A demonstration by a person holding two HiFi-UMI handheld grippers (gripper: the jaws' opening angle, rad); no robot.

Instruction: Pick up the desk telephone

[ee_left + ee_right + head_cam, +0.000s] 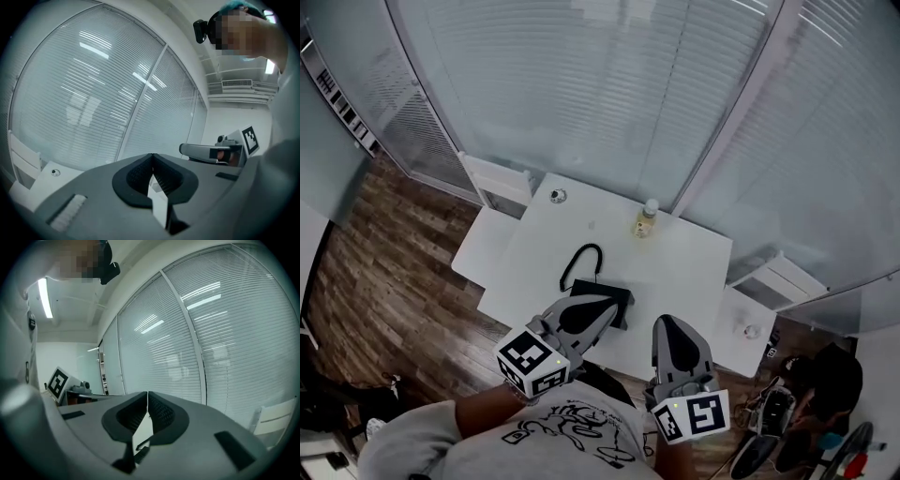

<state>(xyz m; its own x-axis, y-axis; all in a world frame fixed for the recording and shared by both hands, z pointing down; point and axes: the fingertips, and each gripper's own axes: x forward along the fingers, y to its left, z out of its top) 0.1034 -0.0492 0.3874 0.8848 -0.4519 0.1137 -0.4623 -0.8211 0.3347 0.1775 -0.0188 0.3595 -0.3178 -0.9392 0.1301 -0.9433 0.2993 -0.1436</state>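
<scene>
You held the left tool (612,306) and right tool (664,323) clenched and empty near the white bench's (675,262) front edge, where the black desk telephone (605,289) lay half-hidden, probably light, rigid plastic, best gripped across its handset.

Your left tool (609,305) covers the near part of the desk telephone (602,287), so you cannot make out its handset. The round thing (558,195) at the far corner of the table (684,272) is too small to name.
</scene>
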